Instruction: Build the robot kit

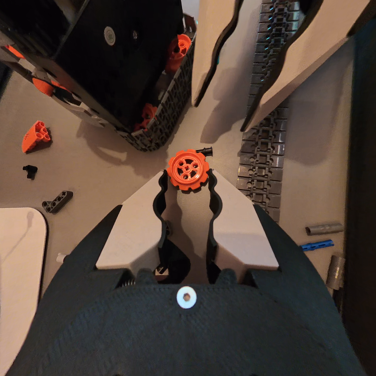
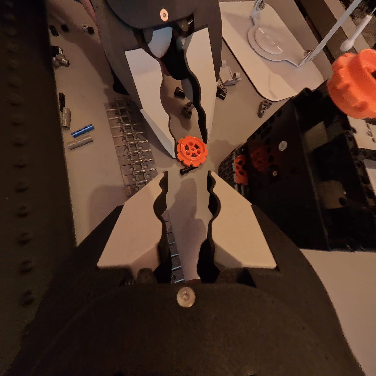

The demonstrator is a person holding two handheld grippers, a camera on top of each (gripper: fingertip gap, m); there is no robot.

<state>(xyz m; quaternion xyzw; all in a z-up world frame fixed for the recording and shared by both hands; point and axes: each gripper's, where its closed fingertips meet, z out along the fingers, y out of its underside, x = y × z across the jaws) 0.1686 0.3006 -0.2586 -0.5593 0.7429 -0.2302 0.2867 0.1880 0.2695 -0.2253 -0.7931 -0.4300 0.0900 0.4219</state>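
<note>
Left tongs (image 1: 188, 173) are bracketing one orange sprocket wheel (image 1: 188, 169) lying flat on the tabletop (image 1: 101, 173), tips touching its rim, not clearly squeezing. Right tongs (image 2: 188, 175) are hanging spread, empty, just short of one black pin (image 2: 188, 169). One tread strip (image 1: 262, 162) is lying beside them.
</note>
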